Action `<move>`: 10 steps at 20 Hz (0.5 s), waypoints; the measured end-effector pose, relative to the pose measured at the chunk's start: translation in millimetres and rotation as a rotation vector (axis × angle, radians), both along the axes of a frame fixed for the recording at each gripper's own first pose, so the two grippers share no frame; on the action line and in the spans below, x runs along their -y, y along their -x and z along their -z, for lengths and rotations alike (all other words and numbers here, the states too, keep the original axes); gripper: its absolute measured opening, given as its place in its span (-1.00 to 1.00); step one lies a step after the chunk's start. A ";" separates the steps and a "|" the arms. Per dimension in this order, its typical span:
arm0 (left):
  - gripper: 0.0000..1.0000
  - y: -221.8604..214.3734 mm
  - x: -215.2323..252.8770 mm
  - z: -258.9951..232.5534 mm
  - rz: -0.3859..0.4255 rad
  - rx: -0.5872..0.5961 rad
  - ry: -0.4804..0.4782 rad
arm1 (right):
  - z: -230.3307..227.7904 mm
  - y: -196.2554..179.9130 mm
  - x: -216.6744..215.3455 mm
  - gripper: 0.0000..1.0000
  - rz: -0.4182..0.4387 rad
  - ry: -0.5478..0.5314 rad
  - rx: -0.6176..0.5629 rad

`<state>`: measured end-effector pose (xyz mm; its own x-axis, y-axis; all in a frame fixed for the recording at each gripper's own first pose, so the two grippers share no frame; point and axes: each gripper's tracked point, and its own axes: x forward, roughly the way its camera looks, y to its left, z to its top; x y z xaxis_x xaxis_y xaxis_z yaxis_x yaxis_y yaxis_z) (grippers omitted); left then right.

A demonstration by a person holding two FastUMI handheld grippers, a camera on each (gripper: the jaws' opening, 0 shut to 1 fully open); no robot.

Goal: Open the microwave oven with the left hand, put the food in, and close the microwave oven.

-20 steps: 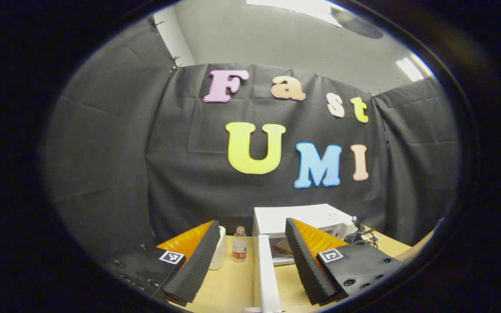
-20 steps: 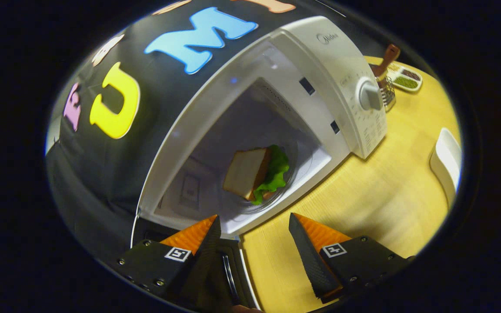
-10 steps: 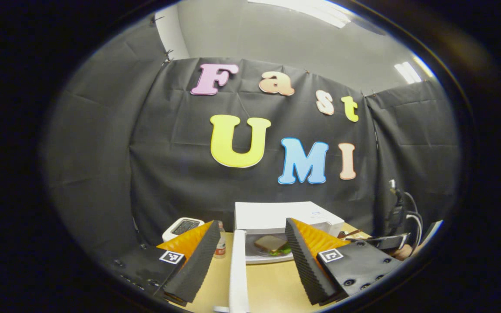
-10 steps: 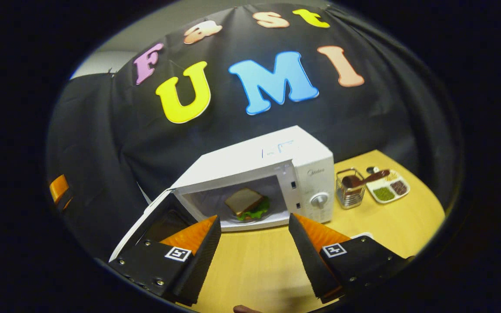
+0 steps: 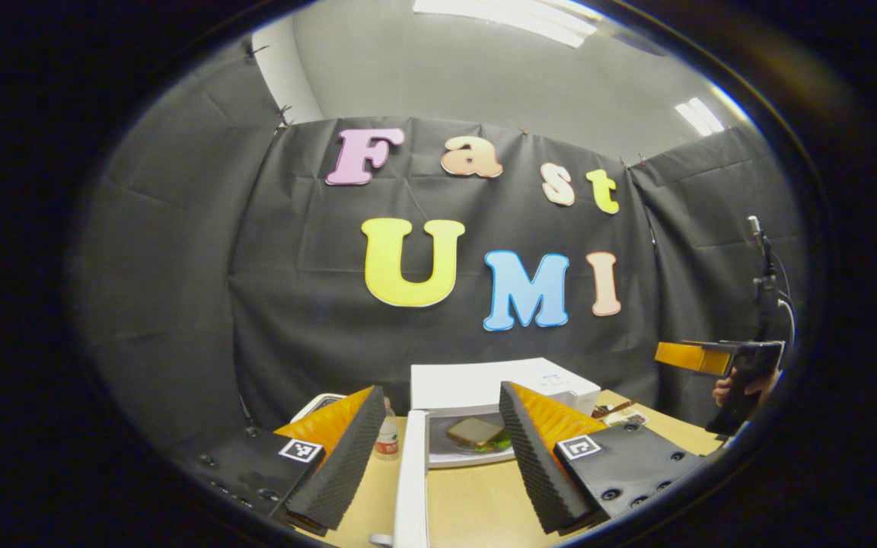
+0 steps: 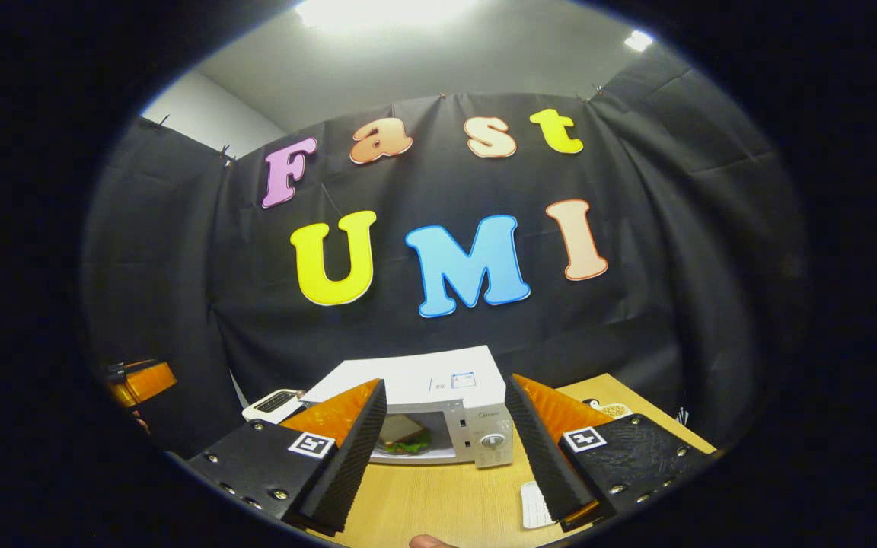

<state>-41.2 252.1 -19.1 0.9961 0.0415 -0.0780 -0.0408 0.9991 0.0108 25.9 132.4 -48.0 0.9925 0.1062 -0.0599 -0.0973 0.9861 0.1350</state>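
On the wooden table [image 5: 476, 506] ahead of you, the microwave [image 5: 484, 384] is standing with its door [image 5: 412, 487] swung open — in the left gripper view the door is showing edge-on, reaching toward the camera between your left gripper's fingers. Your left gripper [image 5: 442, 449] is gaping wide and gripping nothing; its fingers are hanging above the table on either side of the door's edge, and I cannot tell whether either is touching it. Inside the cavity the sandwich [image 5: 476, 432] is lying on the glass plate [image 5: 461, 450], with green lettuce peeking out at its side.

Your right gripper [image 6: 444, 445] is likewise spread wide and empty, hovering over the table in front of the microwave [image 6: 438, 396], well apart from it. In the right gripper view the sandwich [image 6: 404, 434] is sitting in the open cavity, partly hidden behind one finger. A small bottle [image 5: 387, 439] and a white device [image 5: 317, 403] are standing left of the microwave; a flat white object [image 6: 534, 506] is lying near the table's front edge.

At the right edge of the left gripper view your hand [image 5: 735, 384] is holding the right gripper up, level with the microwave's top or higher.
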 end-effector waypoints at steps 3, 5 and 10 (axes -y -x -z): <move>0.94 7.7 -4.7 2.8 -0.013 -0.006 0.007 | -21.3 4.3 5.0 0.87 0.025 0.034 0.063; 0.90 15.5 -5.1 10.0 0.004 -0.026 0.018 | -26.4 7.7 -1.4 0.87 -0.003 0.028 0.076; -0.86 52.3 -35.1 47.7 -0.033 -0.149 -0.007 | -35.0 4.4 -2.6 0.87 -0.026 0.015 0.093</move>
